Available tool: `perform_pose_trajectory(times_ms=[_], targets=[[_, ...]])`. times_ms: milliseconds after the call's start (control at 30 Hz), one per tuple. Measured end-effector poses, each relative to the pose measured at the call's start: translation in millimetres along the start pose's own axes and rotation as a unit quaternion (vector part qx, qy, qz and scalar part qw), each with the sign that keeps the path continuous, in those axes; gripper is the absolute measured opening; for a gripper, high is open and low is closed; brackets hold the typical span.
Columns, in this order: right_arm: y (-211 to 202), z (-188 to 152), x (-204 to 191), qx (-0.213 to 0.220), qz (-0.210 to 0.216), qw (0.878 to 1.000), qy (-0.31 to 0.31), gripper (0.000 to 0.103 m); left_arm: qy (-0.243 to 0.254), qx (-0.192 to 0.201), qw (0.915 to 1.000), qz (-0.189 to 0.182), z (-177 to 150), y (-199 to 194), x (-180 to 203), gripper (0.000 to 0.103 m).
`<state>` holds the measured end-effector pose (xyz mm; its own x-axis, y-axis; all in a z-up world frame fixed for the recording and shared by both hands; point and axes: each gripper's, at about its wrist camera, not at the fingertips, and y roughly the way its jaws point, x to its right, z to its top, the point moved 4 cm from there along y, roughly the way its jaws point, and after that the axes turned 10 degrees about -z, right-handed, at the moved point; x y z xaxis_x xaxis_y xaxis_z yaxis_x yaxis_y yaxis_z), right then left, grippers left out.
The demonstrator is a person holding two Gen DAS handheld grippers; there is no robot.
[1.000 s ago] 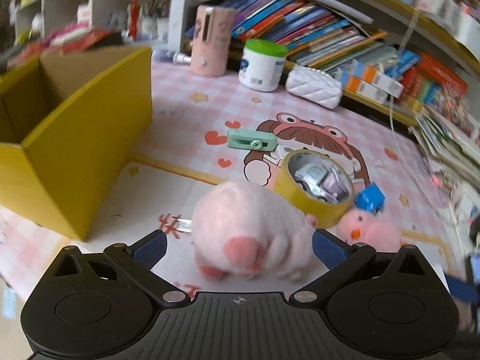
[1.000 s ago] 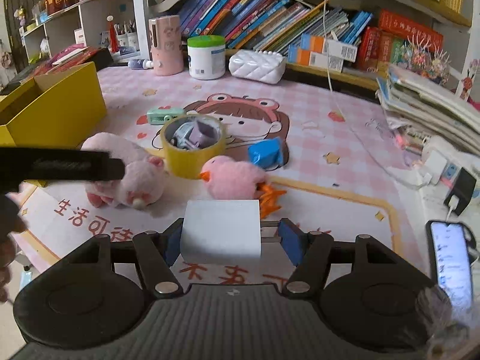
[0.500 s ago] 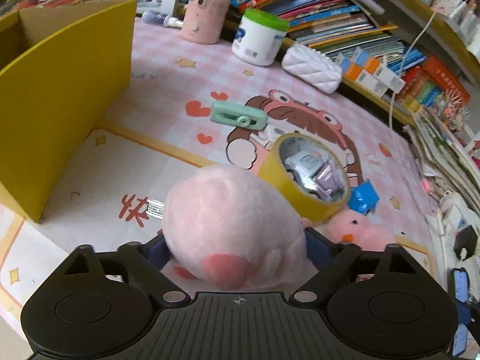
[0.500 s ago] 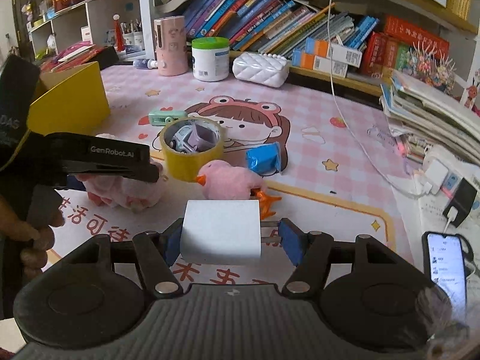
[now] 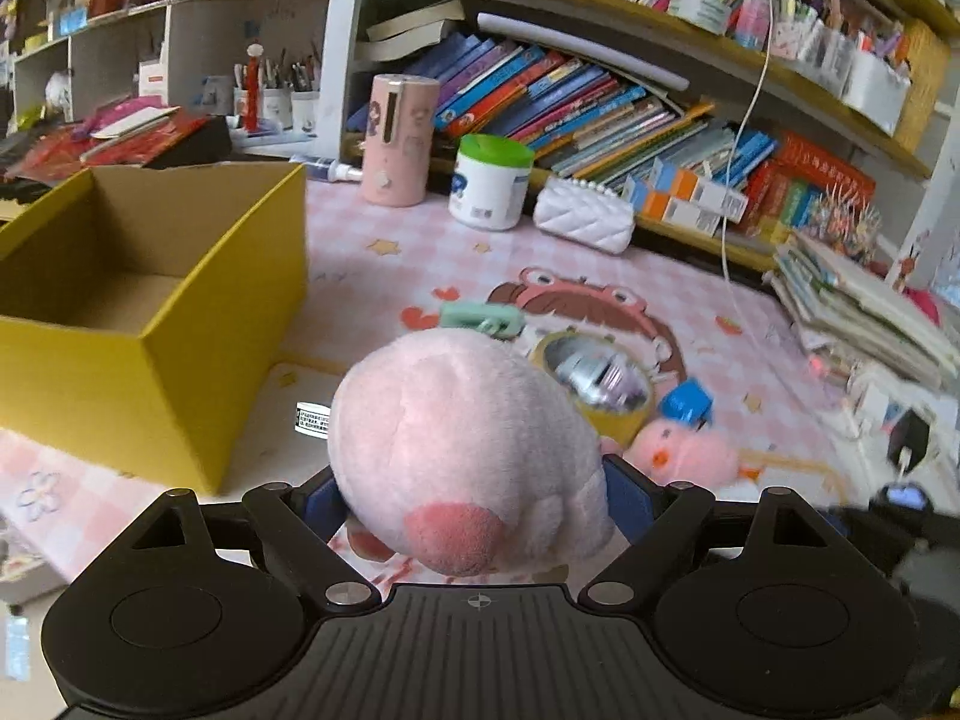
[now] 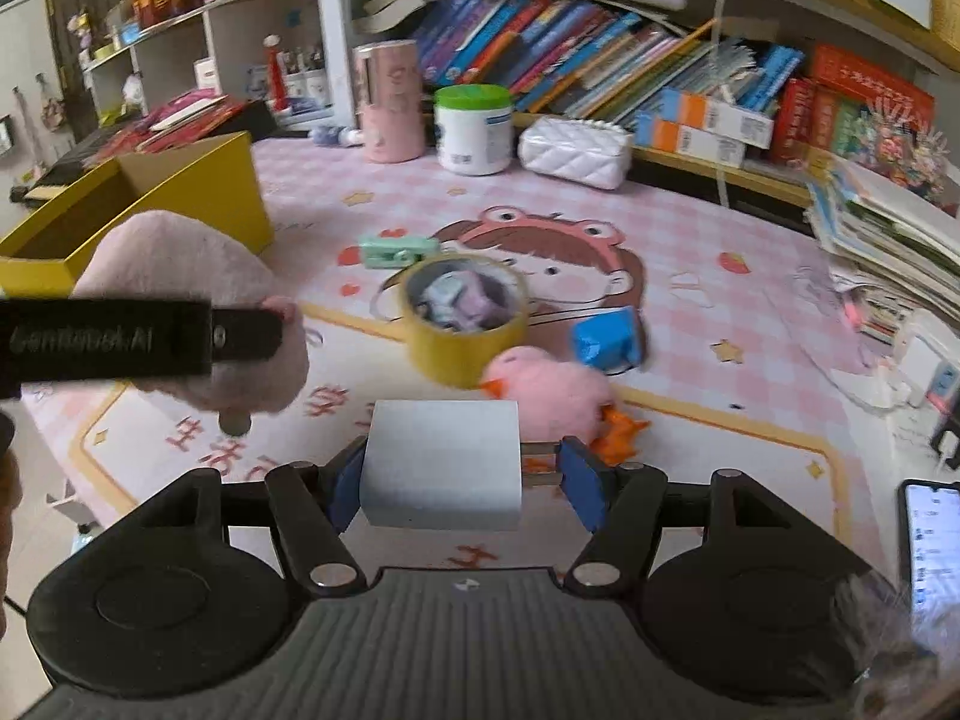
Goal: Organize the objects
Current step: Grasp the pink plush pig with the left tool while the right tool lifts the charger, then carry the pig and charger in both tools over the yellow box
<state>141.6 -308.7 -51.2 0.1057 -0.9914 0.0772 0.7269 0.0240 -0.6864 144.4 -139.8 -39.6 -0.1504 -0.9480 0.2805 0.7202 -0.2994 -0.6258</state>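
Note:
My left gripper (image 5: 468, 495) is shut on a pink plush pig (image 5: 462, 444) and holds it above the mat; the pig (image 6: 198, 312) and the left gripper (image 6: 240, 336) also show at the left of the right wrist view. An open yellow box (image 5: 180, 324) stands to the left. My right gripper (image 6: 462, 480) is shut on a white block (image 6: 441, 462). On the mat lie a yellow tape roll (image 6: 465, 324) with a toy car inside, a pink duck plush (image 6: 546, 396), a blue toy (image 6: 606, 339) and a green clip (image 6: 393, 252).
A pink cylinder (image 5: 399, 138), a green-lidded white jar (image 5: 489, 183) and a white quilted pouch (image 5: 585, 219) stand at the back before bookshelves. Stacked books (image 5: 864, 312) lie right. A phone (image 6: 930, 534) lies at the right edge.
My left gripper closed on the pink pig and lifted it off the mat, now level with the yellow box's rim. My right gripper keeps the white block and has barely moved.

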Motion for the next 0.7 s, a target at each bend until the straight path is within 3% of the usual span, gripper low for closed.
perform_pose_trajectory(times_ms=[433, 700], targets=[[-24, -4, -58, -0.005, -0.010, 1.000, 0.003, 0.064, 0.024, 0.004, 0.9996, -0.012, -14, -46, -44, 0.087], [-42, -11, -114, -0.013, -0.023, 0.999, 0.030, 0.064, 0.044, 0.003, 0.9988, -0.020, -23, -89, -96, 0.087]])
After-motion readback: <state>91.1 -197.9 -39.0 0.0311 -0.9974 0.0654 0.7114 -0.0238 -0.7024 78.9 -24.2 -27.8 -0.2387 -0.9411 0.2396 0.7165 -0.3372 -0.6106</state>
